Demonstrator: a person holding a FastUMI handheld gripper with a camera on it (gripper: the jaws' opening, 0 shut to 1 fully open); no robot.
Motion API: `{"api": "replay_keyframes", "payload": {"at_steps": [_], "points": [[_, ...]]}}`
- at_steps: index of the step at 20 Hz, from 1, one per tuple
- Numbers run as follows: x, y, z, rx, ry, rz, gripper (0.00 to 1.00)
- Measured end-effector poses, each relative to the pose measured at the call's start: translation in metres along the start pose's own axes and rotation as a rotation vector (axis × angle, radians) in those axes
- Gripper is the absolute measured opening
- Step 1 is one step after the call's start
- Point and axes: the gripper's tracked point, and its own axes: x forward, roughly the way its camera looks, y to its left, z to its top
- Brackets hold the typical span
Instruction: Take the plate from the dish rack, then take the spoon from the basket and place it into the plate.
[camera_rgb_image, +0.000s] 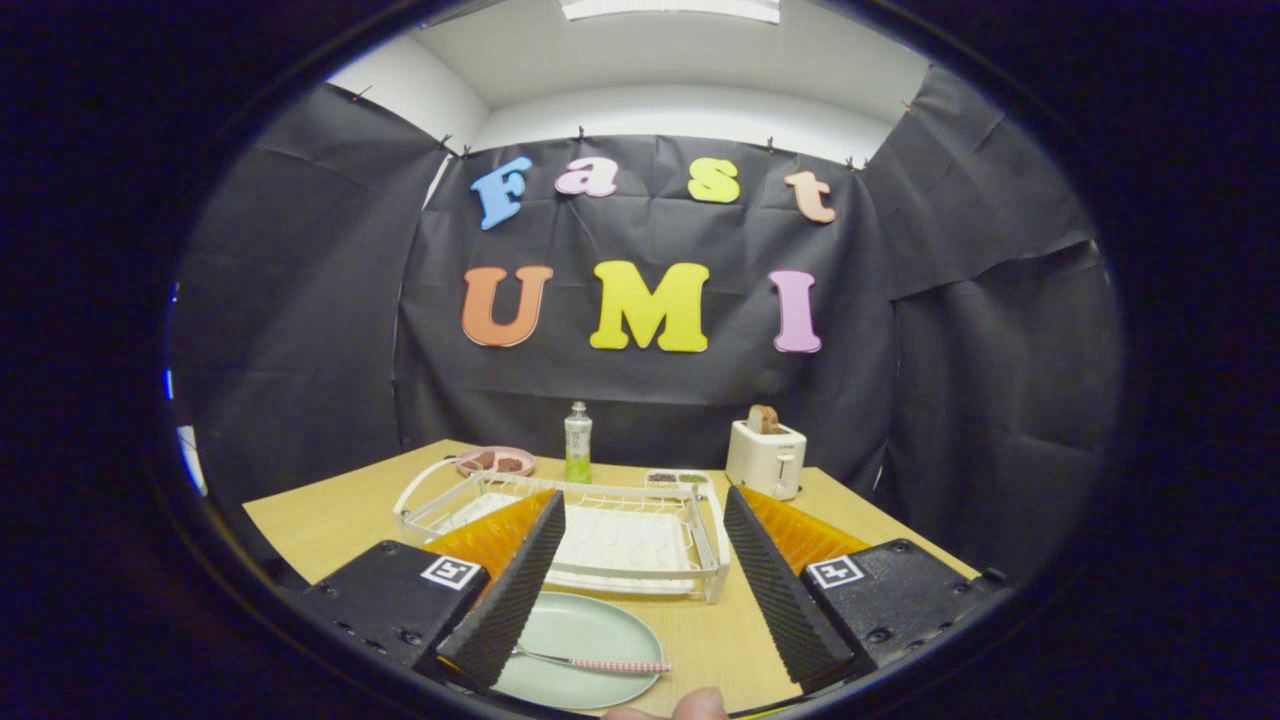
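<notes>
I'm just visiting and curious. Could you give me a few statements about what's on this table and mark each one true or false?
1. The spoon lies on the green plate. True.
2. The plate sits inside the dish rack. False: it lies on the table, in front of the rack and between the fingers.
3. The gripper is shut on the spoon. False: its fingers stand wide apart and hold nothing.
4. A slice of bread sticks up out of the toaster. True.
5. The bottle lies on its side. False: it stands upright beyond the rack.
</notes>
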Motion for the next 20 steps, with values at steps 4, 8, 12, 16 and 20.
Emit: {"api": "replay_keyframes", "payload": {"at_steps": [4, 8, 12, 16, 20], "points": [[-0.011, 0.006, 0.000, 0.014, -0.029, -0.002, 1.00], [-0.014, 0.008, -0.009, 0.039, -0.019, -0.002, 1.00], [-0.014, 0.003, -0.014, 0.054, -0.002, -0.010, 1.00], [-0.011, 0.000, -0.014, 0.073, -0.001, -0.022, 1.00], [-0.010, -0.003, -0.015, 0.080, -0.001, -0.031, 1.00]]}}
